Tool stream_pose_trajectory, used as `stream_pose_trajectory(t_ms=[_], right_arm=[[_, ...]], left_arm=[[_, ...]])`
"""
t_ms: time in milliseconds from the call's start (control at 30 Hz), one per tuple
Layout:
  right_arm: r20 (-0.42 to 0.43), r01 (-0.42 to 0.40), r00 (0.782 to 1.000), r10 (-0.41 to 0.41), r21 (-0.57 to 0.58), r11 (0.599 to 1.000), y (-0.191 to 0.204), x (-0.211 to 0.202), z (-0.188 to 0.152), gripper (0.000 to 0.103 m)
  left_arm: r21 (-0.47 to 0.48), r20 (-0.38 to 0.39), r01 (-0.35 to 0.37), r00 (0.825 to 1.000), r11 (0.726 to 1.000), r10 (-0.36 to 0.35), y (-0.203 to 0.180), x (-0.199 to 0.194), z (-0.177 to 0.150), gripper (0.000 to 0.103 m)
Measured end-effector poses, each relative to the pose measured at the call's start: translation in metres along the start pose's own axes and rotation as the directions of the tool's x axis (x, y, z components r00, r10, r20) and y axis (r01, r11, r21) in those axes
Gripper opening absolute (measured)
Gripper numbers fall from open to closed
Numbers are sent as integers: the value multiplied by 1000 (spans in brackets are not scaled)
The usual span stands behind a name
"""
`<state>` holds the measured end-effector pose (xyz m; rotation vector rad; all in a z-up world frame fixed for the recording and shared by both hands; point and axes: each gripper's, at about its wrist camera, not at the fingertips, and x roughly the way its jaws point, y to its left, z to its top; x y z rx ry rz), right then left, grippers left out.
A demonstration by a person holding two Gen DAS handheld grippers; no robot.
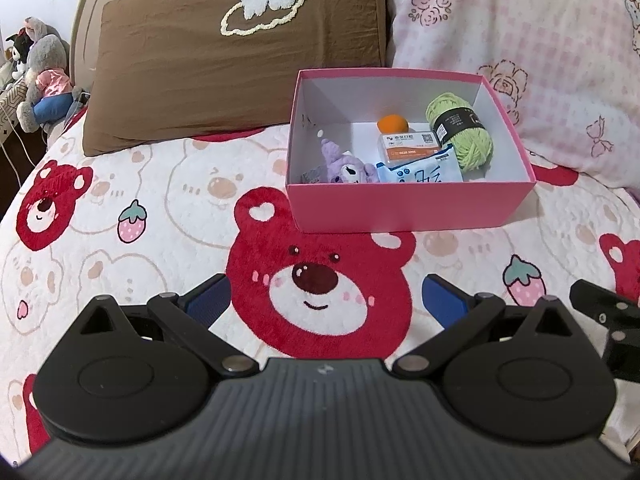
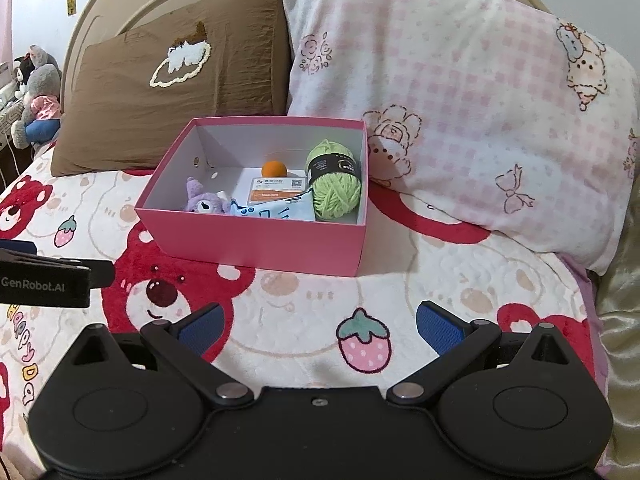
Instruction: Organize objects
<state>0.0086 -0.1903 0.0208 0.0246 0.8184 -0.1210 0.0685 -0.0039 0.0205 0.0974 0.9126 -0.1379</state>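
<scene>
Left wrist view: the pink box point(image 1: 408, 210) sits on the bear-print blanket point(image 1: 160, 200) of the bed, in front of a brown pillow point(image 1: 224, 92) and a pink checked pillow point(image 1: 520, 40). Inside lie a green yarn ball point(image 1: 464, 136), an orange ball point(image 1: 392, 124), an orange-and-white card box point(image 1: 408, 146), a blue-white tissue pack point(image 1: 420, 170) and a purple plush toy point(image 1: 346, 166). The left gripper point(image 1: 326, 300) hovers near the box, jaws apart and empty. The right gripper point(image 2: 320, 326) is likewise spread wide, holding nothing
</scene>
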Motion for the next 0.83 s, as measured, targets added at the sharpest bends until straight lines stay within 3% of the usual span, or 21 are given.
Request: stream_pose_trajectory(t_ms=[833], right_arm=[[-4,20,1000,-20,7,1000,-5,-3,1,103]], left_arm=[[24,-32,29,999,999,-28,-1,0,1,103]])
